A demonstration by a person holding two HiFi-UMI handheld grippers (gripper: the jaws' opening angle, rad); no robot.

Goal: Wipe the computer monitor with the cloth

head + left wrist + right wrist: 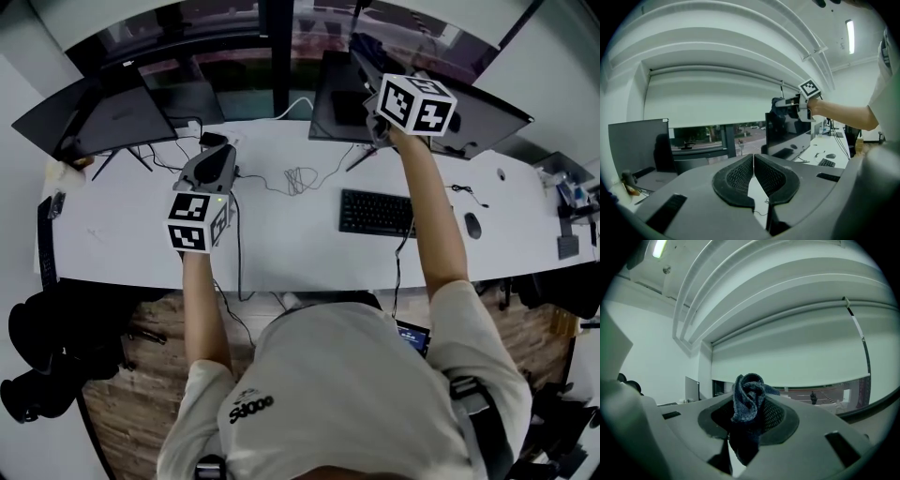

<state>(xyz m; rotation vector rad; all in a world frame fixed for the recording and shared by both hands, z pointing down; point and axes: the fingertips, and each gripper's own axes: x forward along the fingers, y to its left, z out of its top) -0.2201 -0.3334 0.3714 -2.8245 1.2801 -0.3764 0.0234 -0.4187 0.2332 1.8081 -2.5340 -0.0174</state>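
Right gripper [750,420] — clenched on a bunched blue cloth [746,401], raised at the top edge of the monitor [785,134]; contact with the screen cannot be told. Left gripper [753,178] — jaws together, empty, over the desk [122,225]. Handling note: lay the wad flat on the screen, sweep in overlapping passes with light pressure, and keep the hard jaw tips off the glass.

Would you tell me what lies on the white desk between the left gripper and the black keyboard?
A loose tangle of thin cable lies there, shown in the head view.
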